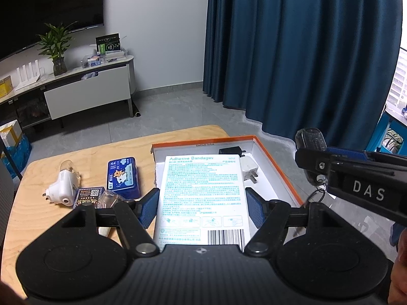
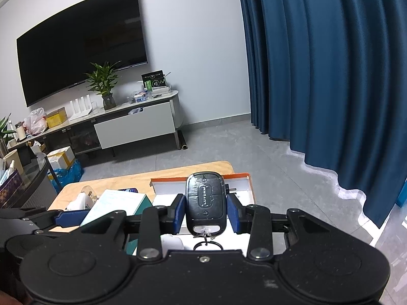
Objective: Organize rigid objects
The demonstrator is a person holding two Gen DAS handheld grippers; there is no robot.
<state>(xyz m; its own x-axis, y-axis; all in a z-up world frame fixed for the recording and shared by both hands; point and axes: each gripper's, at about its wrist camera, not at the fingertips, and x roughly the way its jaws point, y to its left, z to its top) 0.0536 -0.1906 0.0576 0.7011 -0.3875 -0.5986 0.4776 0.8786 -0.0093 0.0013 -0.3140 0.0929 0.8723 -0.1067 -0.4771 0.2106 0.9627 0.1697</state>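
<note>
My left gripper is shut on a flat box of adhesive bandages, its printed white face up, held over the near end of the orange-edged box. Inside that box lie a black charger and a white charger. My right gripper is shut on a black remote key fob with a key ring, above the orange-edged box. In the left wrist view the key fob and right gripper show at the right. The bandage box appears at left in the right wrist view.
On the wooden table lie a white plug-in device, a blue tin, a small dark patterned box and a clear plastic piece. Beyond are grey floor, a TV cabinet and blue curtains.
</note>
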